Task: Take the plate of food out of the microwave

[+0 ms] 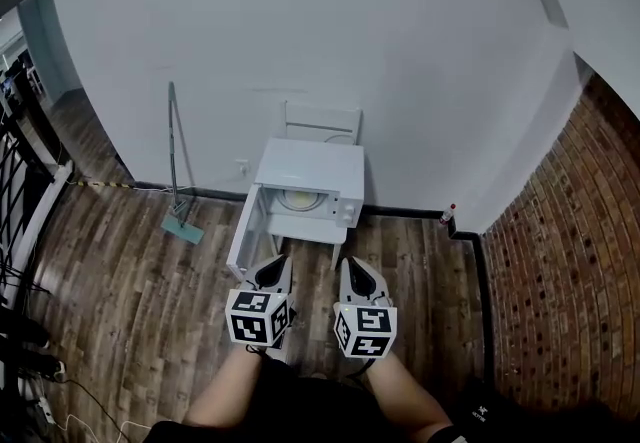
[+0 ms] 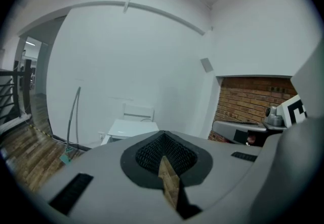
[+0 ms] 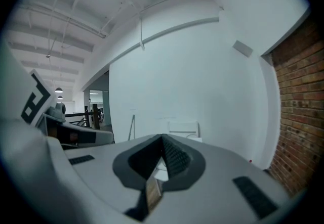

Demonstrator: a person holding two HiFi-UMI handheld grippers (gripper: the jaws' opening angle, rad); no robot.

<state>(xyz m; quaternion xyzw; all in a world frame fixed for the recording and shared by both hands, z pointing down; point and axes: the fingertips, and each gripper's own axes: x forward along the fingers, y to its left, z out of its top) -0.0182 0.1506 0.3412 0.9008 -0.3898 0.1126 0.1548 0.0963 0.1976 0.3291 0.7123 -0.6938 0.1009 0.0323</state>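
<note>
the microwave (image 1: 312,171) is a white box with flat smooth sides. it sits on a small white table (image 1: 312,230) at the far side of the room, right against the plain white wall (image 1: 300,31). its long side runs left to right along that wall, and its open front faces near, toward the person. the door (image 1: 246,231) is swung wide open to the left and sticks out toward the near side. the plate (image 1: 297,199) is inside the microwave. it is round and pale and lies flat. it is too small to tell what food is on it. the left gripper (image 1: 276,267) and the right gripper (image 1: 356,269) are side by side, near the table and a bit apart from it, and both point far, at the microwave. the left gripper's jaws are pressed together with nothing in them. the right gripper's jaws are pressed together too, and hold nothing. the pads are dark and bumpy, and each gripper has a cube with black and white squares. a white chair (image 1: 322,121) stands behind the microwave. a mop (image 1: 176,161) with a thin grey pole leans on the wall to the left. the floor (image 1: 130,281) is brown wood planks. a red brick wall (image 1: 570,251) is on the right.
</note>
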